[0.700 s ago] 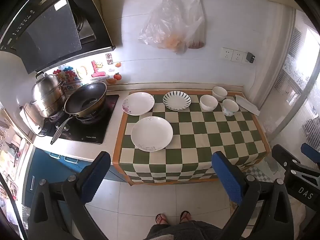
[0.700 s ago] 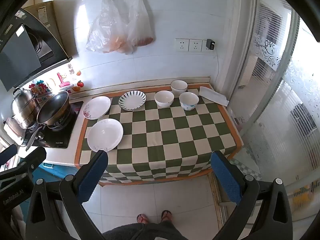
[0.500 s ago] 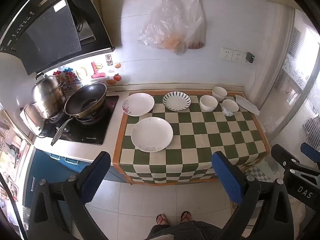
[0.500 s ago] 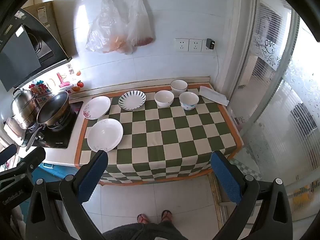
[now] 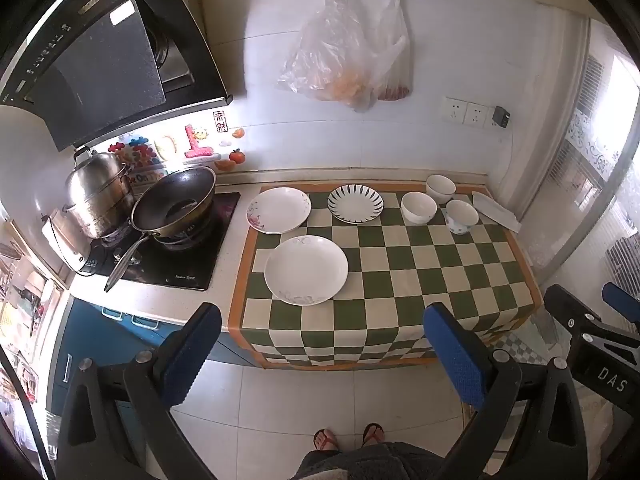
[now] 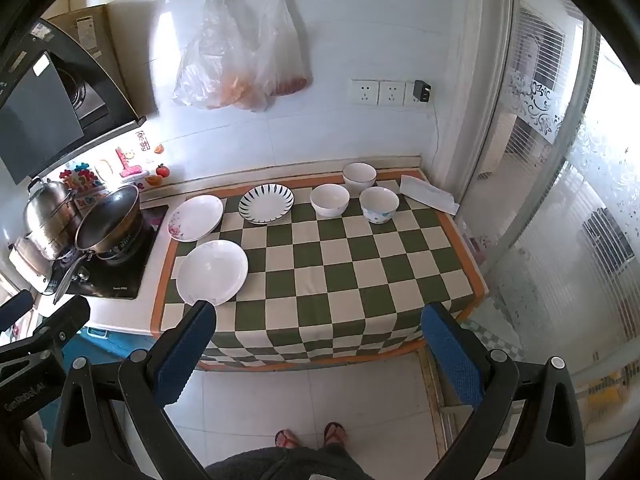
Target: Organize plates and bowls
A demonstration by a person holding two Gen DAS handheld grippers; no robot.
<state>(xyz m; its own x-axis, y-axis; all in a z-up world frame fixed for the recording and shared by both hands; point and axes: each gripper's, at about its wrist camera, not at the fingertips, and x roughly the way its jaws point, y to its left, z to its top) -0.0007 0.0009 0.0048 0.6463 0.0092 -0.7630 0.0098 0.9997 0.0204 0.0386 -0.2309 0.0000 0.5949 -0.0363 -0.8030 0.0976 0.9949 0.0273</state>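
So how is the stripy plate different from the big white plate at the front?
The round plate with dark stripes has lines fanning out around its rim; the large white plate is nearly plain, with a faint pattern at its edge. The striped plate looks smaller. It sits at the back of the green checked cloth, near the white bowls, while the white plate lies nearer the front edge. Both are round, empty and lying flat.

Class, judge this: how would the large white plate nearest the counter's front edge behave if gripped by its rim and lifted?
The large white plate looks glazed, so probably stiff, slippery and breakable. Being wide and shallow, it would likely tilt from a one-sided rim grip.
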